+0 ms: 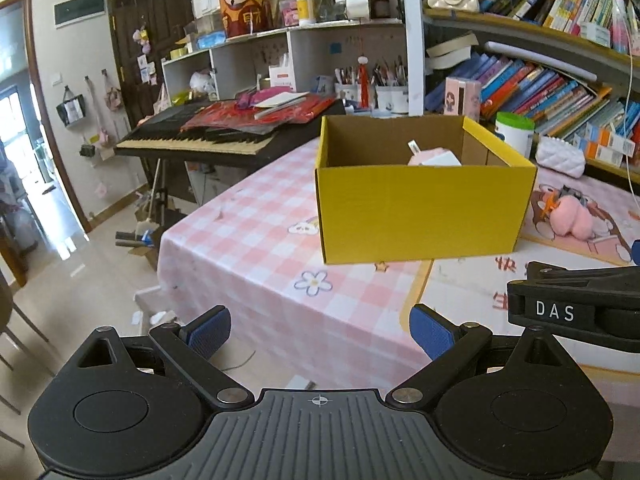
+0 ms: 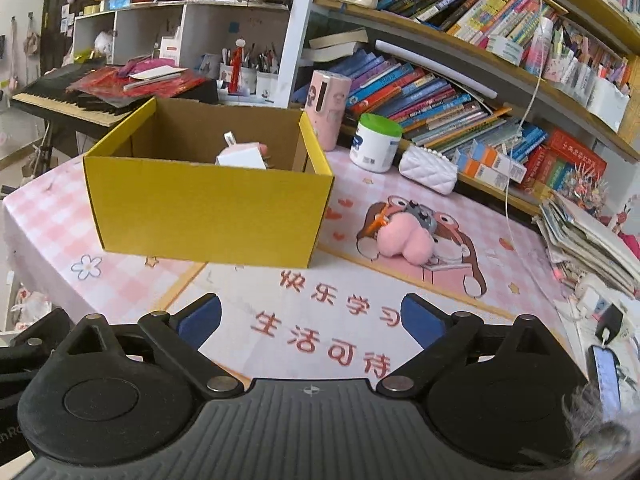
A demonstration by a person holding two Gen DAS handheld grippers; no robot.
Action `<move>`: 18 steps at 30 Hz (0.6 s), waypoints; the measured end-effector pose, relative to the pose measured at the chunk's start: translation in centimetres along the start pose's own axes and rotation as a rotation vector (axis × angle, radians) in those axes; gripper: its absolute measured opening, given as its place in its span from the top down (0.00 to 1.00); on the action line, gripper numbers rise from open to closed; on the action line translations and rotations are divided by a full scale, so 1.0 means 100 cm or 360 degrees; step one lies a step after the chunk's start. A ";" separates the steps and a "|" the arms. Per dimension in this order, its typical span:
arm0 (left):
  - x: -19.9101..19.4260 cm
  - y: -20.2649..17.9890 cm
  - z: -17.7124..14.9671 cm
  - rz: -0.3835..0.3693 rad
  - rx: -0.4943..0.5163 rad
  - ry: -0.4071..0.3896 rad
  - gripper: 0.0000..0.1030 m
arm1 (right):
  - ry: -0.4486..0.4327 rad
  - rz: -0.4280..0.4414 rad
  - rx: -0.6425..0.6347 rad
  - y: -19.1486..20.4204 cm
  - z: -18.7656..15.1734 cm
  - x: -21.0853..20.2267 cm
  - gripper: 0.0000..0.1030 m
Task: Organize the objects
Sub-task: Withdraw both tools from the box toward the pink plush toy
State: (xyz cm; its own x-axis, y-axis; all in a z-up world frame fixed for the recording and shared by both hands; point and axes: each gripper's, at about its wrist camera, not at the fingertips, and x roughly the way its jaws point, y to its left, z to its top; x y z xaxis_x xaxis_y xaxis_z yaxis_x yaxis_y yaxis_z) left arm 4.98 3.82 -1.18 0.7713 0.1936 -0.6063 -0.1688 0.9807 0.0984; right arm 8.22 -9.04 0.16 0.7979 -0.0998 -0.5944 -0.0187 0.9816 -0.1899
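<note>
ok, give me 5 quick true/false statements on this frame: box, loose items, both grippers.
1. The yellow box is open at the top and already has items inside. True.
2. The pink plush toy is in the box. False: it lies on the table mat, to the right of the box.
3. The right gripper holds the plush. False: its jaws are open with only the mat between them.
4. The left gripper is open and holds nothing. True.
5. The white tub with the green lid lies tipped over. False: it stands upright behind the box's right side, beside a white quilted pouch.
</note>
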 end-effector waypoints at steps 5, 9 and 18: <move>-0.008 -0.003 -0.008 -0.0002 0.0037 0.0001 0.05 | 0.0016 -0.0025 0.0019 -0.003 -0.008 -0.007 0.05; -0.013 -0.009 -0.011 -0.0022 0.0072 0.0001 0.05 | 0.0024 -0.0050 0.0041 -0.008 -0.016 -0.013 0.04; -0.022 -0.028 -0.020 -0.0120 0.0183 -0.0005 0.05 | 0.0033 -0.0144 0.0126 -0.026 -0.031 -0.026 0.04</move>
State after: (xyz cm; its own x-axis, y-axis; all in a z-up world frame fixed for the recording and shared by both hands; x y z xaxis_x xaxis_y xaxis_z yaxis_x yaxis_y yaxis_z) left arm 2.49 0.62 -1.69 0.7810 0.1190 -0.6131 -0.0388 0.9890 0.1425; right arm 4.33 -11.88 -0.26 0.7814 -0.1911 -0.5941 0.1013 0.9782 -0.1814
